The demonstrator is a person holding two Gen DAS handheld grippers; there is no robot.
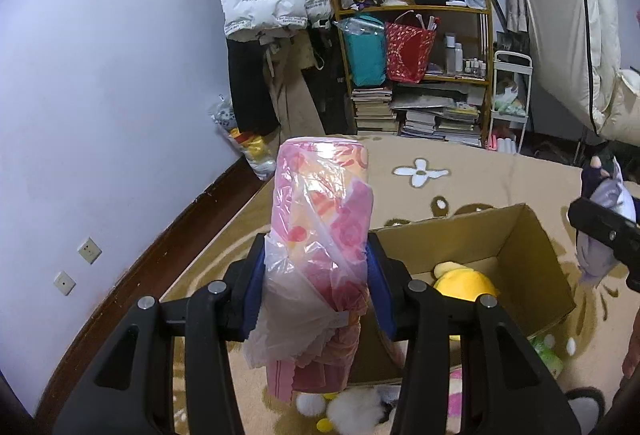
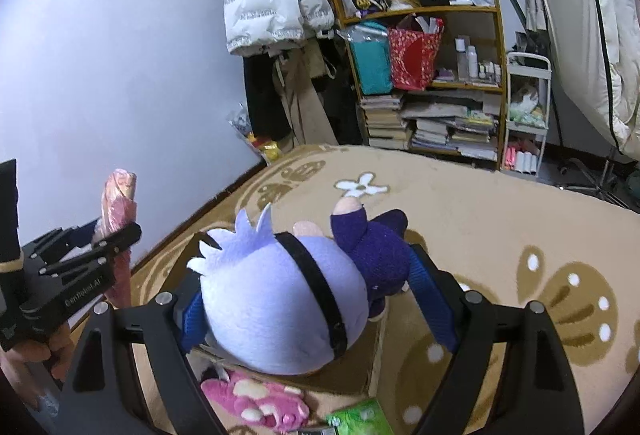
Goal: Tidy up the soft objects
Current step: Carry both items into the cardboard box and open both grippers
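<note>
The left hand-held gripper [image 1: 318, 287] is raised level, its blue-padded fingers pinching an upright pink towel roll [image 1: 320, 235] wrapped in crinkly clear plastic, held above the tan carpet [image 1: 460, 179] beside an open cardboard box [image 1: 520, 235]. A smooth yellow plush [image 1: 464, 283] lies inside the box. To the right, the right hand-held gripper [image 2: 316, 299] is tilted downward, its fingers squeezing a round, fuzzy lavender-headed doll [image 2: 280, 299] with spiky felt hair and a dark purple body, over the box. A pink plush [image 2: 256, 399] lies on the carpet below it.
</note>
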